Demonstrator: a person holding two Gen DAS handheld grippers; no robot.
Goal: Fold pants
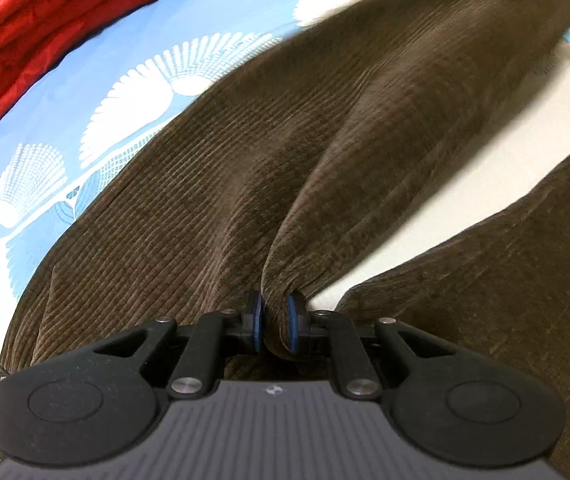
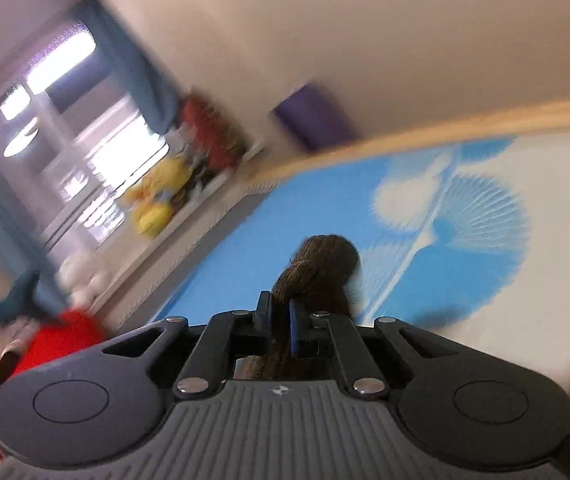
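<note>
The left wrist view looks steeply down on a bed sheet (image 1: 133,44), blue with white fan-shaped prints, and on the brown corduroy pants (image 1: 245,184) spread across most of it. The right wrist view looks nearly level across the same sheet (image 2: 317,216) toward a wooden bed edge (image 2: 425,132), a pale wall, a window with blue curtains (image 2: 57,128) and a sill of blurred soft toys (image 2: 157,200), none of which the left view shows.

The pants run long from the near centre toward the upper right, one leg rising there in a taut ridge, a second leg branching off at lower right with a pale wedge of sheet between them. Open sheet lies along the left side, bounded at upper left by a folded red blanket (image 1: 57,16).

The left gripper (image 1: 277,320) is pinched on a bunched fold of the corduroy. The right gripper (image 2: 281,320) is clamped on a gathered knot of the same fabric (image 2: 317,264), lifted clear of the sheet.
</note>
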